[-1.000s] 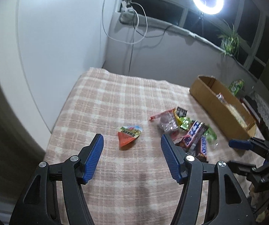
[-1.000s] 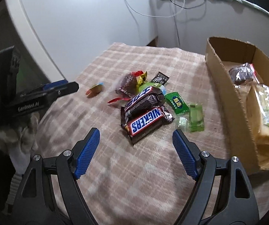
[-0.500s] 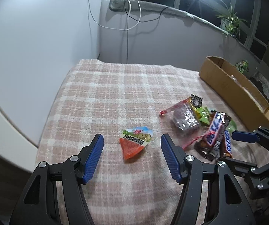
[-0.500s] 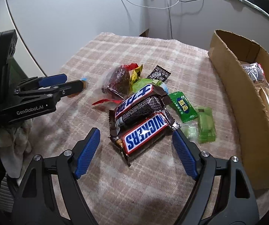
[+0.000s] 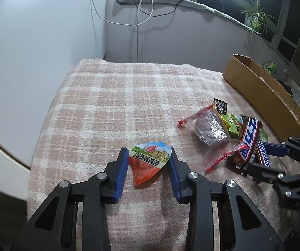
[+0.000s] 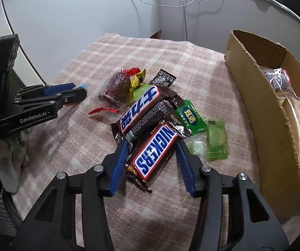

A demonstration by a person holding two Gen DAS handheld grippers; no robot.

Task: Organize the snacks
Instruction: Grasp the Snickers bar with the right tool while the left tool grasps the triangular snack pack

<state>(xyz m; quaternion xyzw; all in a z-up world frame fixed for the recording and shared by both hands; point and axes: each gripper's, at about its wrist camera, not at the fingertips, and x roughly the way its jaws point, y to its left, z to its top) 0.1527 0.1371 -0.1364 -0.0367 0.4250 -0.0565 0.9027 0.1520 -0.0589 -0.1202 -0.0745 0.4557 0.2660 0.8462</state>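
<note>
My left gripper is closing on the triangular snack packet; the blue pads touch its two upper corners. The packet lies flat on the plaid blanket, its point toward my wrist and its broad printed edge away from me. My right gripper is closing around the Snickers bar; the pads stand at the wrapper's sides, and I cannot tell whether they press it. The bar's long axis runs diagonally, from the near left up to the far right, label upward. Its far end tucks under a second chocolate bar, which lies roughly parallel and partly over it. Beyond that sit a dark wrapped sweet, a yellow wrapper and a small black sachet; green packets lie just right of the bars. The cardboard box stands along the right side, near the pile, already holding wrapped items. Between the two grippers the blanket is bare; its left edge runs close beside the white wall.
</note>
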